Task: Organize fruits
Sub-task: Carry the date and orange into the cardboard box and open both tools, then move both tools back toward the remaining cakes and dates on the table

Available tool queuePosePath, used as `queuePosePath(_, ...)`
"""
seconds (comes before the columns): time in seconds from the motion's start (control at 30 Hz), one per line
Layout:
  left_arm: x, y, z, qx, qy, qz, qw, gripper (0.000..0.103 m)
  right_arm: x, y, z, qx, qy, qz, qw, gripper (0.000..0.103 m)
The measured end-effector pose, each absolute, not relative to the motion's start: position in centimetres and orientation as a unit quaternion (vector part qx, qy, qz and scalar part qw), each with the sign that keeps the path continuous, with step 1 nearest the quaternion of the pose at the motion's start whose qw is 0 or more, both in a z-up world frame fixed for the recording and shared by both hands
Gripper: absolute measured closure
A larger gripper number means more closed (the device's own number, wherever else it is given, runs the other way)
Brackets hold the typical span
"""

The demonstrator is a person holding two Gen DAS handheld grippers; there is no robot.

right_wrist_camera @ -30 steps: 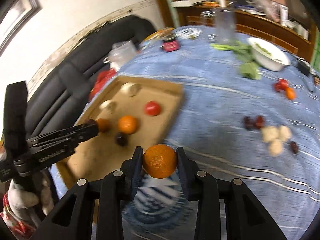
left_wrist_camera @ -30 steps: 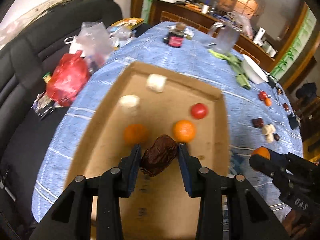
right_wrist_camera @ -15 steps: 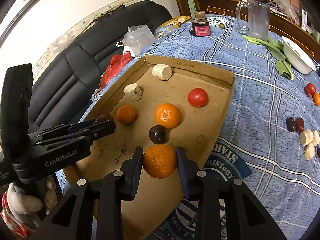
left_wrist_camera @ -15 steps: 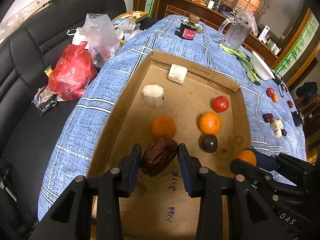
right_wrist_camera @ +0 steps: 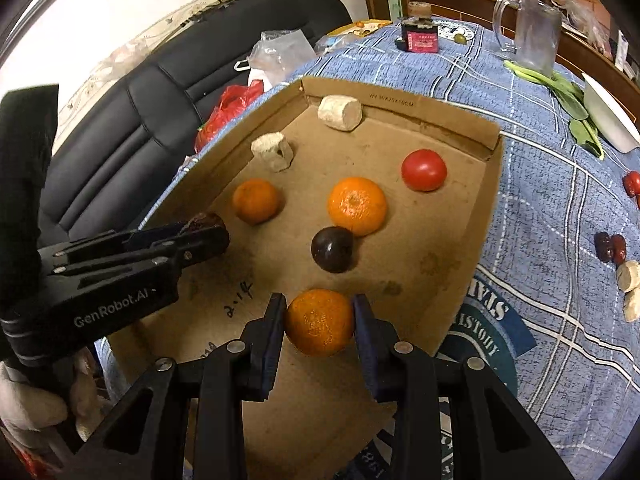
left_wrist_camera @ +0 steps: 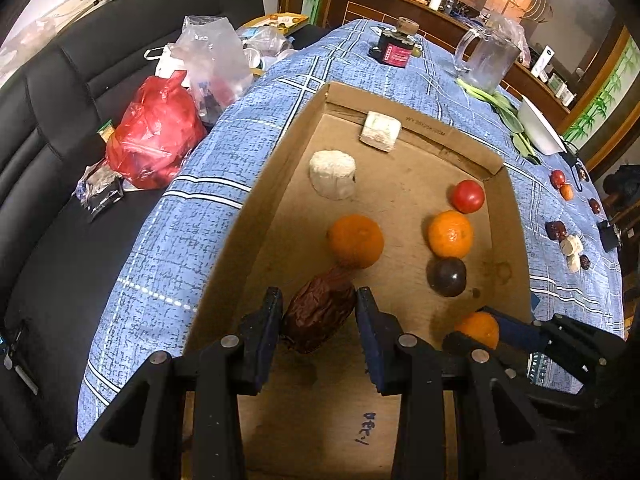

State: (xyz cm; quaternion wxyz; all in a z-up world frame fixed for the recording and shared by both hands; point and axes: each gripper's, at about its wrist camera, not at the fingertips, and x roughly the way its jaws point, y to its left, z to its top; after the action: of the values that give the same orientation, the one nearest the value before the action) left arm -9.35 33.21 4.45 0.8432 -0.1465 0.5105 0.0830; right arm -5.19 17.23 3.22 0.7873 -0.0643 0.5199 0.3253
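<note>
- Gripping a wrinkled dried date (left_wrist_camera: pixel 322 312), the left gripper (left_wrist_camera: pixel 318 316) had its jaws clamped on the fruit over the near left part of the cardboard tray (left_wrist_camera: pixel 472 148); whether the date touched the tray floor could not be told.
- The right gripper (right_wrist_camera: pixel 319 322) had its jaws pressed against both sides of a mandarin (right_wrist_camera: pixel 319 322), held over the near middle of the tray (right_wrist_camera: pixel 490 216).
- Inside the tray lay two more mandarins (right_wrist_camera: pixel 357 205), one on the left (right_wrist_camera: pixel 256 201) just beyond the date, a red tomato (right_wrist_camera: pixel 424 170) farther back on the right, and a dark plum (right_wrist_camera: pixel 332 249) touching the larger mandarin's near side.
- Two pale cut chunks (left_wrist_camera: pixel 332 174) sat toward the far left corner, one (left_wrist_camera: pixel 380 131) close to the back wall.
- The tray rested on a blue checked cloth (right_wrist_camera: pixel 560 200) covering the surface, where more dates and pale pieces (right_wrist_camera: pixel 628 276) lay well apart to the right.
- A red plastic bag (left_wrist_camera: pixel 154 132) sat on the black sofa (left_wrist_camera: pixel 52 100) beside the surface.
</note>
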Motion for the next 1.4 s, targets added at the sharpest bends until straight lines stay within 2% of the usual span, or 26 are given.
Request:
queuePosePath(0.2,-9.9,34.0,5.6,-0.154,0.503,0.084,0.846,0.062,-5.2,18.3,2.4,-0.073,0.526,0.323,0.783,0.065)
queuePosePath(0.3,-10.6,34.4,6.6,-0.158,0.489,0.082,0.854,0.053,-4.9,18.9,2.5,-0.079,0.527,0.320,0.784,0.063)
queuePosePath(0.47,-11.7,35.3,8.1,-0.169,0.469,0.084,0.863,0.052,-4.8,19.1,3.2,-0.075,0.523,0.316,0.788,0.050)
queuePosePath(0.77,-12.1,35.9,10.5,-0.202,0.440,0.094,0.870,0.052,-5.0,17.1,5.6,-0.070,0.501,0.300,0.809,0.048)
queuePosePath(1.0,-11.9,32.2,12.5,-0.196,0.427,0.089,0.878,0.051,-5.4,12.6,7.2,-0.046,0.490,0.283,0.823,0.045)
queuePosePath(1.3,-11.6,23.2,15.5,-0.164,0.418,0.053,0.892,0.050,-7.5,3.8,9.1,-0.015,0.475,0.253,0.843,0.043)
queuePosePath(1.4,-11.9,20.6,17.0,-0.149,0.407,0.045,0.900,0.043,-8.1,0.8,9.9,0.000,0.466,0.239,0.852,0.041)
